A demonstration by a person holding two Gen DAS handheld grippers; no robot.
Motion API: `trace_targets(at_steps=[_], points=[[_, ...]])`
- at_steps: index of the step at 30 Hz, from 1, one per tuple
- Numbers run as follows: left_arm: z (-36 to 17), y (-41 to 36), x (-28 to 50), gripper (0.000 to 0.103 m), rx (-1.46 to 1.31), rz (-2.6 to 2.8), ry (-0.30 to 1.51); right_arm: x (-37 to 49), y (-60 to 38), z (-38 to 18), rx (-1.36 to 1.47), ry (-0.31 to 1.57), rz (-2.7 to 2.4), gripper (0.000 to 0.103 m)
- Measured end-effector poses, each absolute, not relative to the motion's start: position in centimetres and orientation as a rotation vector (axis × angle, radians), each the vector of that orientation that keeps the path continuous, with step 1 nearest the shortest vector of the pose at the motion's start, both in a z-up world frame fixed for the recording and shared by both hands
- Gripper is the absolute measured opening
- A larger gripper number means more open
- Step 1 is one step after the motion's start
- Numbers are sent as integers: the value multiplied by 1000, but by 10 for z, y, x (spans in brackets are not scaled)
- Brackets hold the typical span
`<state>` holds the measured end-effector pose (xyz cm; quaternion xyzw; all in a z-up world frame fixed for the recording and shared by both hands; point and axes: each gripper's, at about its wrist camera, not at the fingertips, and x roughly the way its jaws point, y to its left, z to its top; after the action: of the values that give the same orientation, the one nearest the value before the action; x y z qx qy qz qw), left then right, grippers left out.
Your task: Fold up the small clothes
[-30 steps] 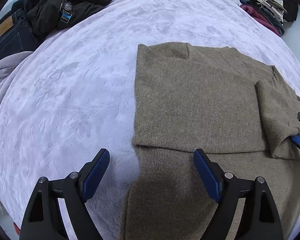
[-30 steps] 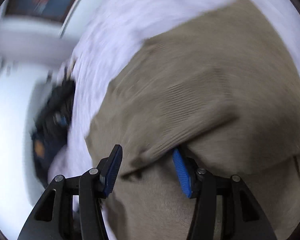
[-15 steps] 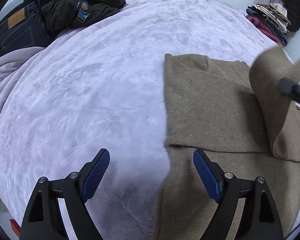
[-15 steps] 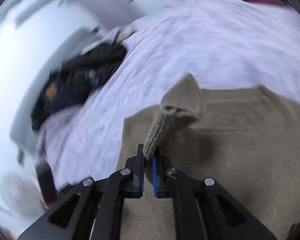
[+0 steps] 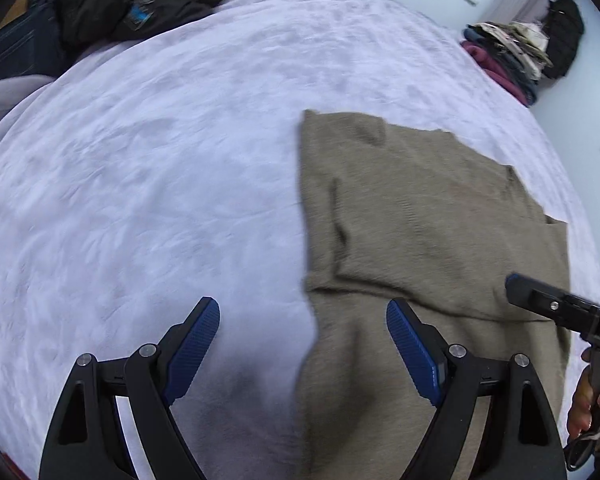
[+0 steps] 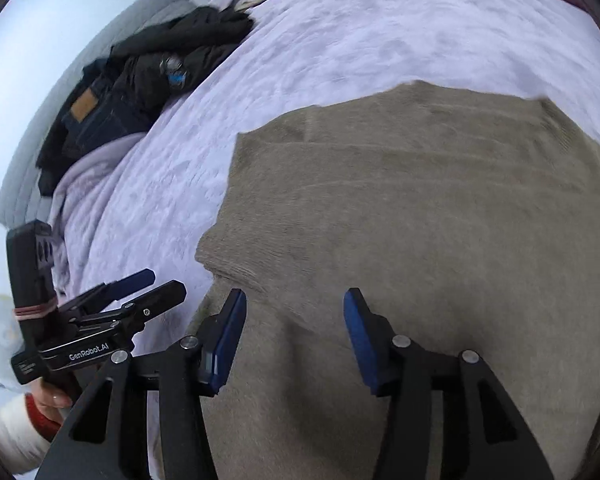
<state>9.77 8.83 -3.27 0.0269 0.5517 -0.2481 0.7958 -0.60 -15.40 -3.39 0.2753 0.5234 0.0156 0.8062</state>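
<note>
An olive-brown knitted sweater (image 5: pixel 420 220) lies flat on the lilac bedspread (image 5: pixel 140 160), both sleeves folded in over its body. My left gripper (image 5: pixel 304 344) hovers open over the sweater's left edge, holding nothing. In the right wrist view, my right gripper (image 6: pixel 296 336) hangs just above the sweater (image 6: pixel 420 200). Its jaws are opening and nothing is between the pads. One finger (image 5: pixel 524 286) of the right gripper shows at the left wrist view's right edge. The left gripper (image 6: pixel 160 285) appears at the lower left of the right wrist view.
A heap of dark clothes and jeans (image 5: pixel 132 4) lies at the bed's far left. A stack of folded clothes (image 5: pixel 508 52) sits at the far right corner. A hand (image 5: pixel 592 408) grips the right tool's handle. Bedspread (image 6: pixel 360 32) stretches beyond the sweater.
The right gripper carried the right sleeve up and across the sweater's body, then let it go. Its jaws went from shut on the cuff to apart. The left gripper shifted slightly left.
</note>
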Motion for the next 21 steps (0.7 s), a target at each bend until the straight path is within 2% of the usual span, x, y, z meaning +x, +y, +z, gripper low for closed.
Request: trace_targets(at_steps=[5, 9, 14, 15, 16, 21], points=[[-33, 54, 113, 87, 109, -534, 1163, -95, -246, -29, 905, 1022, -226, 55], [-51, 48, 125, 87, 130, -479, 1214, -174, -302, -36, 1168, 916, -367, 55], [-61, 41, 127, 87, 163, -438, 1235, -199, -327, -64, 1318, 849, -408, 54], [-61, 39, 127, 87, 172, -436, 1232, -196, -329, -70, 1335, 819, -409, 44], [-59, 35, 126, 87, 181, -434, 1227, -192, -330, -73, 1347, 794, -405, 8], [-55, 18, 116, 87, 275, -430, 1187, -179, -325, -52, 1252, 717, -387, 6]])
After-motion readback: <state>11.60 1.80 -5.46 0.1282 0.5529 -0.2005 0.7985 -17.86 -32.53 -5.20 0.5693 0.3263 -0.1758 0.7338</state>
